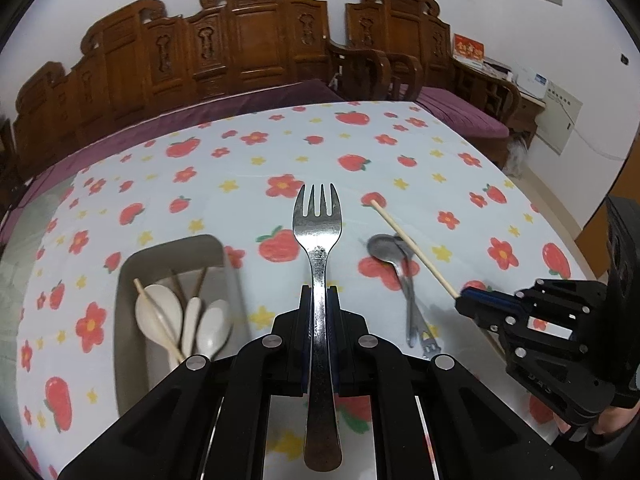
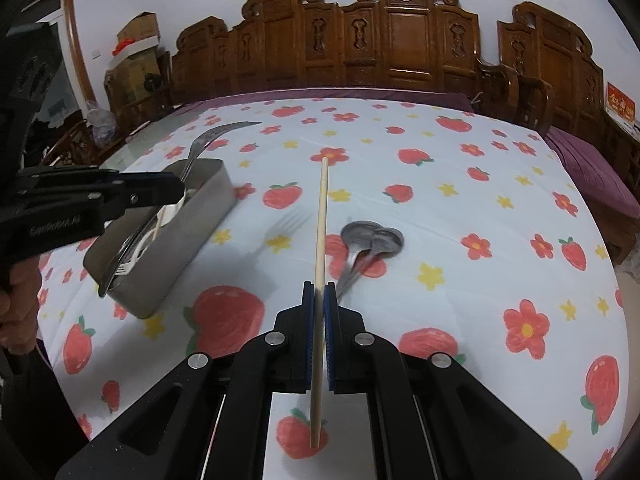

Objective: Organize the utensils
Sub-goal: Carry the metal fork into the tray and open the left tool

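Observation:
My left gripper [image 1: 319,294] is shut on a metal fork [image 1: 318,232], held above the table with tines pointing away; it also shows in the right wrist view [image 2: 176,190] over the tray. My right gripper [image 2: 319,290] is shut on a wooden chopstick [image 2: 321,224], also seen in the left wrist view [image 1: 412,248]. A grey tray [image 1: 132,272] holds white spoons [image 1: 158,308], a chopstick and dark sticks; it also shows in the right wrist view [image 2: 192,236]. Two metal spoons [image 2: 370,240] lie overlapped on the cloth, right of the tray.
The table wears a white cloth [image 2: 460,200] with red fruit and flower prints. Carved wooden chairs [image 2: 400,40] and a purple cushion [image 2: 592,168] stand behind it. The person's hand [image 2: 16,300] holds the left gripper at the left edge.

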